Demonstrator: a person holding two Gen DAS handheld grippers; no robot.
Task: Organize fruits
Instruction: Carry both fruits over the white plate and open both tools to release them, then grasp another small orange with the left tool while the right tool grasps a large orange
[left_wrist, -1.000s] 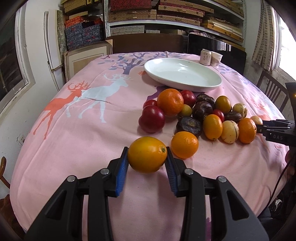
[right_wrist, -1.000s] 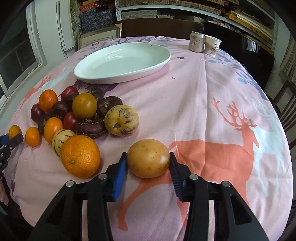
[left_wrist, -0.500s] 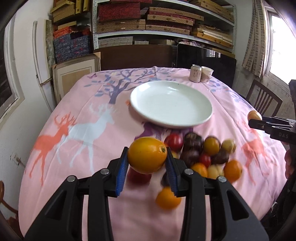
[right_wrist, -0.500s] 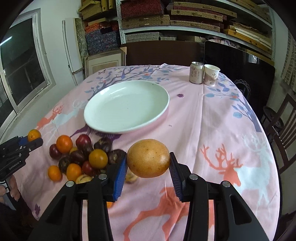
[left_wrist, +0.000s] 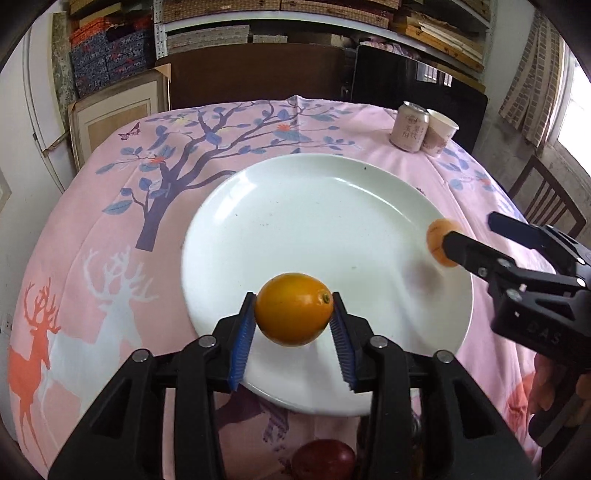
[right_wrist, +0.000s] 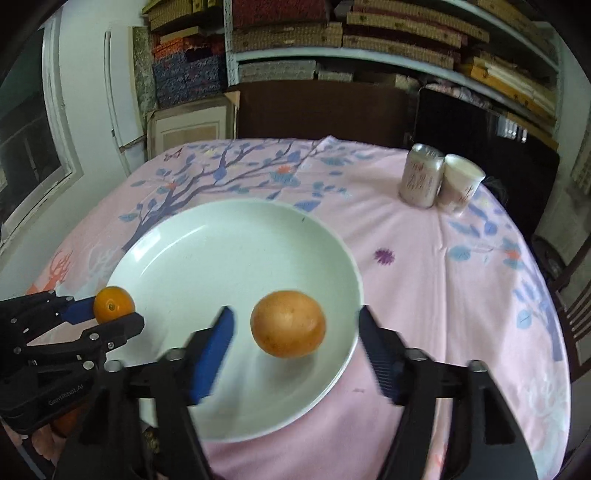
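My left gripper is shut on a small orange fruit and holds it over the near part of the white plate. It also shows in the right wrist view at the plate's left rim. My right gripper is open, its jaws wide apart. A tan-orange round fruit is between them over the plate, touching neither pad. In the left wrist view that fruit appears at the plate's right rim beside the right gripper.
A drink can and a paper cup stand at the table's far right. A red fruit lies below the plate's near edge. Shelves and boxes stand behind the pink tablecloth. A chair is at the right.
Both grippers moved forward from the fruit pile to above the plate. The right gripper opened and let go of the tan-orange fruit. The left still grips its orange fruit.
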